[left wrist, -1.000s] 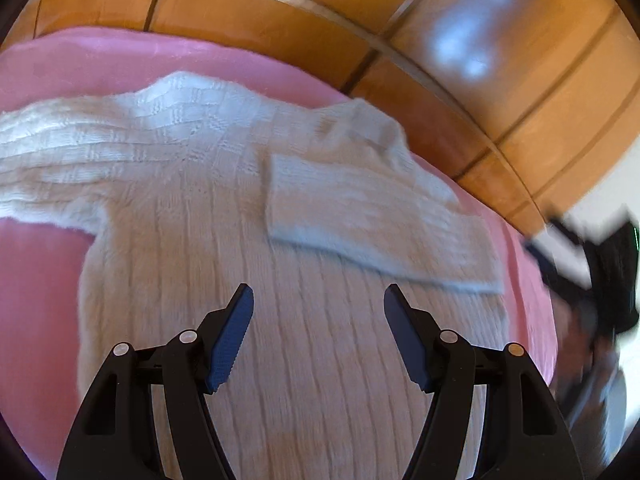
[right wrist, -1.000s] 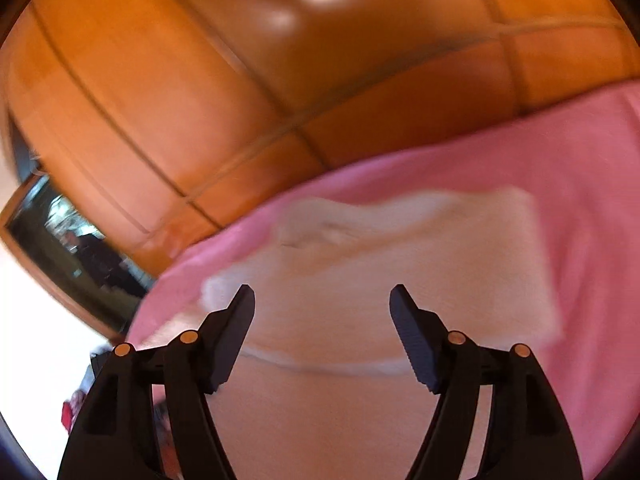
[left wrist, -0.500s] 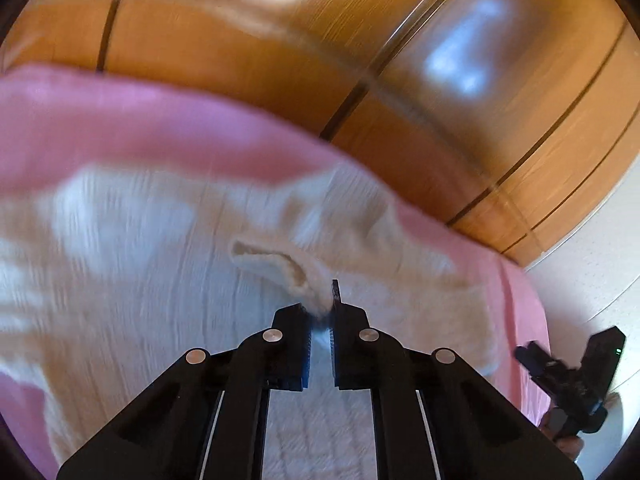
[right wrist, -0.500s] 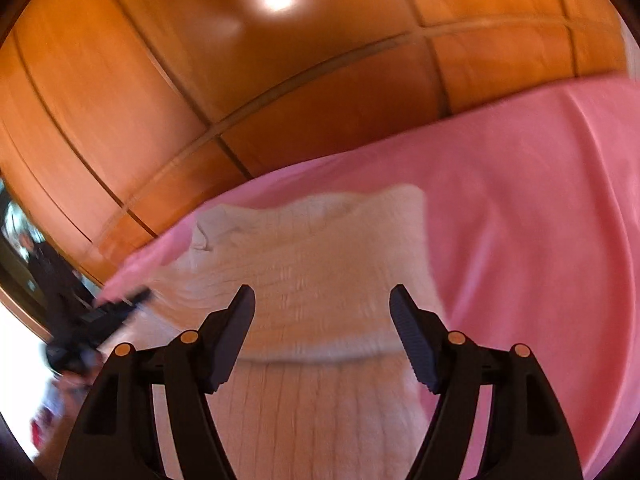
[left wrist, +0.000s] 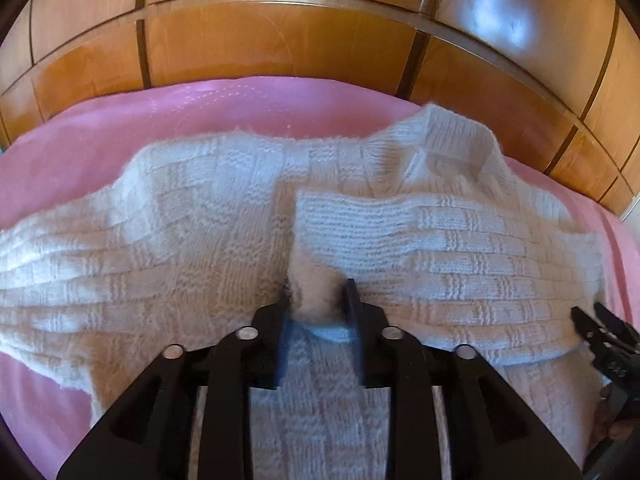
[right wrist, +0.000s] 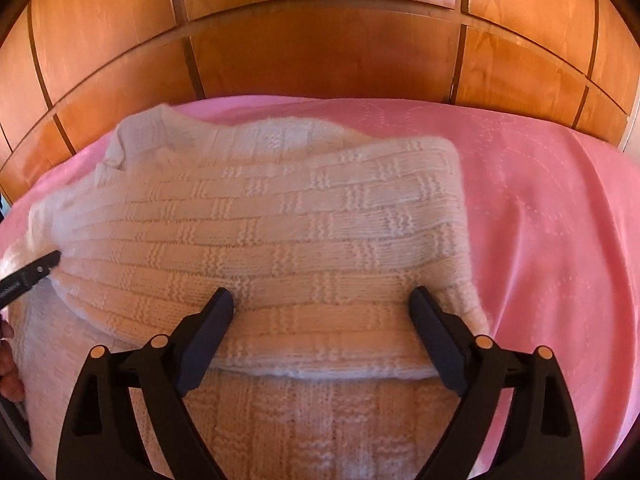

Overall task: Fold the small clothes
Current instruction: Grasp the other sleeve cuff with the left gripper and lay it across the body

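A cream knitted sweater (left wrist: 208,216) lies flat on a pink bedcover (left wrist: 168,116). Its right sleeve (left wrist: 440,248) is folded across the chest; the left sleeve (left wrist: 48,280) stretches out to the left. My left gripper (left wrist: 318,312) is shut on the cuff of the folded sleeve (left wrist: 316,296) over the middle of the body. In the right wrist view the same folded sleeve (right wrist: 280,240) lies across the sweater, and my right gripper (right wrist: 322,304) is open just above its lower edge, holding nothing. The right gripper also shows in the left wrist view (left wrist: 608,344).
A wooden panelled headboard (left wrist: 280,40) runs behind the bed. Bare pink bedcover (right wrist: 552,220) spreads to the right of the sweater. My left gripper's tip (right wrist: 28,276) shows at the left edge of the right wrist view.
My left gripper shut on the cuff of the folded sleeve and still holds it, now lower over the sweater. My right gripper stayed open and moved closer over the folded sleeve.
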